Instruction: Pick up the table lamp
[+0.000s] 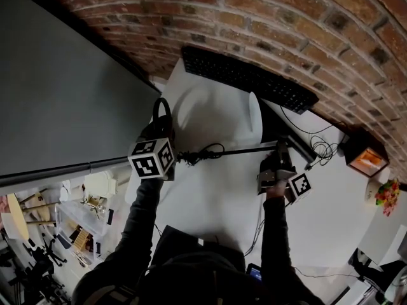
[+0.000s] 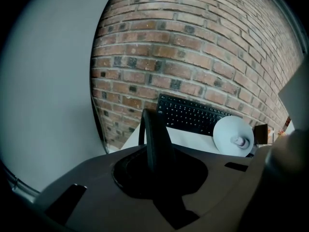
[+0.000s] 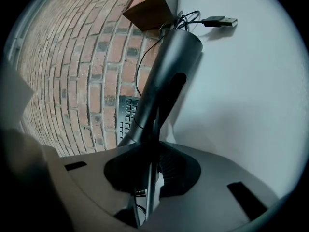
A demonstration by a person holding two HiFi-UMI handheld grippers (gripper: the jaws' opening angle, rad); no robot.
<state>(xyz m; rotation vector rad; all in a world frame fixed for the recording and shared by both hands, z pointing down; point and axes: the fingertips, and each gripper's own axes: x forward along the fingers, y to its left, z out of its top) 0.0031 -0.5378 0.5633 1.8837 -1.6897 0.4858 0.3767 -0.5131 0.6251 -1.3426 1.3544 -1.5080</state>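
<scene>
though the clear tray (image 1: 75, 216) far left just holds small bits, the left gripper (image 1: 159, 136) is pinched narrow on the table lamp (image 1: 235, 150) by its black loop. the lamp stretches over the white table (image 1: 210, 199), with the right gripper (image 1: 278, 161) clamped on its thin rod. the open cardboard box (image 1: 364, 159) far right has something orange inside.

light: dim, even | table (image 1: 216, 196): brightest, soft shadows | edges: strong fisheye bend, dark vignette | near foreground: blurred

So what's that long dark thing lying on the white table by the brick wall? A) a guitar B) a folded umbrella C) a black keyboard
C: rows of keys show on the black keyboard, which lies along the foot of the brick wall.
</scene>
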